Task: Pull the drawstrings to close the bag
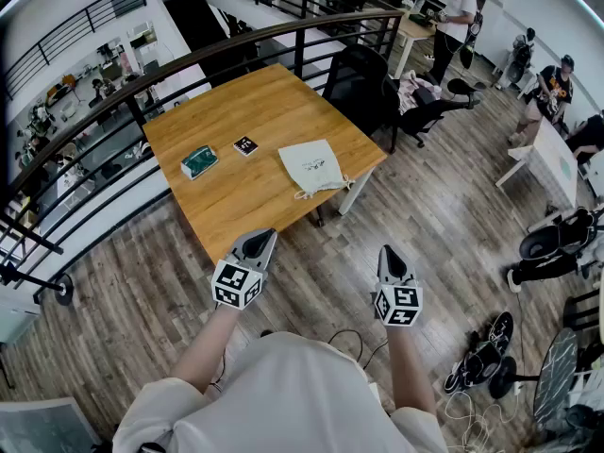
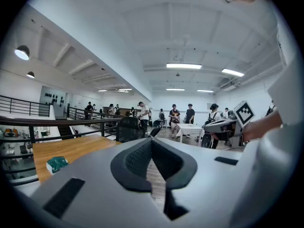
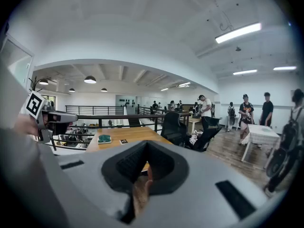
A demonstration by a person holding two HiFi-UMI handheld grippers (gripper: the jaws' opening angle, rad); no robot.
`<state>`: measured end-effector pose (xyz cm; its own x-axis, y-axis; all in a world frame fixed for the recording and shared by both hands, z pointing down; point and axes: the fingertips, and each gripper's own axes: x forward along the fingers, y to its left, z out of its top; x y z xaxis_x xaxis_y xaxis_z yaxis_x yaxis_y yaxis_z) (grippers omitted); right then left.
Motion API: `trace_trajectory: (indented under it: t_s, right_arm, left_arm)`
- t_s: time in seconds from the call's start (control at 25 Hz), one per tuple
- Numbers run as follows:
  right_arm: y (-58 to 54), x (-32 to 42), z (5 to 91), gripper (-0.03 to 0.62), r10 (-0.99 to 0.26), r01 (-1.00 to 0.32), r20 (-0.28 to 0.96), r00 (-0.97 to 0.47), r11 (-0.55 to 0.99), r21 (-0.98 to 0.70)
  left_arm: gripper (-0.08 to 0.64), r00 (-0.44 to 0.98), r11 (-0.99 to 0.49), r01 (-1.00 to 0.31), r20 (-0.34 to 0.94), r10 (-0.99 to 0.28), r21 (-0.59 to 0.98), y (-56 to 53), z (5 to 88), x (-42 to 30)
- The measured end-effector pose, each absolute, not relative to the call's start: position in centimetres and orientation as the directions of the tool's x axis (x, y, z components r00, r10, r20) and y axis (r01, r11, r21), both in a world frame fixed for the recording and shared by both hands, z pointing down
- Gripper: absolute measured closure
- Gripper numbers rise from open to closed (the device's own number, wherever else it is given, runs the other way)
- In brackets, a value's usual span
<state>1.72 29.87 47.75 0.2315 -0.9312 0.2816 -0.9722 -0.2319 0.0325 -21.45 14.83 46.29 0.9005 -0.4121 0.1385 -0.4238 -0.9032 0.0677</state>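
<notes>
The left gripper (image 1: 257, 245) and right gripper (image 1: 389, 258) hang short of the wooden table (image 1: 255, 107), jaws closed together and empty. The cream drawstring bag (image 1: 313, 167) lies flat near the table's right corner, well apart from both.

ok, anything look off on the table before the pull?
Nothing stands out. The bag lies flat on the table, drawstrings loose toward the near edge; a green packet and black card sit apart to its left.
</notes>
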Motion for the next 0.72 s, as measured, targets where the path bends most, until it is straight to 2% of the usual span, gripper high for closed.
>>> trace_trajectory:
  t_s: [0.72]
  right_arm:
    - [28.3, 0.0, 47.0, 0.595, -0.949, -0.980, 0.247, 0.195, -0.198, 0.014]
  left_arm:
    - [0.566, 0.910, -0.911, -0.408, 0.116, -0.399, 0.064, 13.6, 46.0, -21.2]
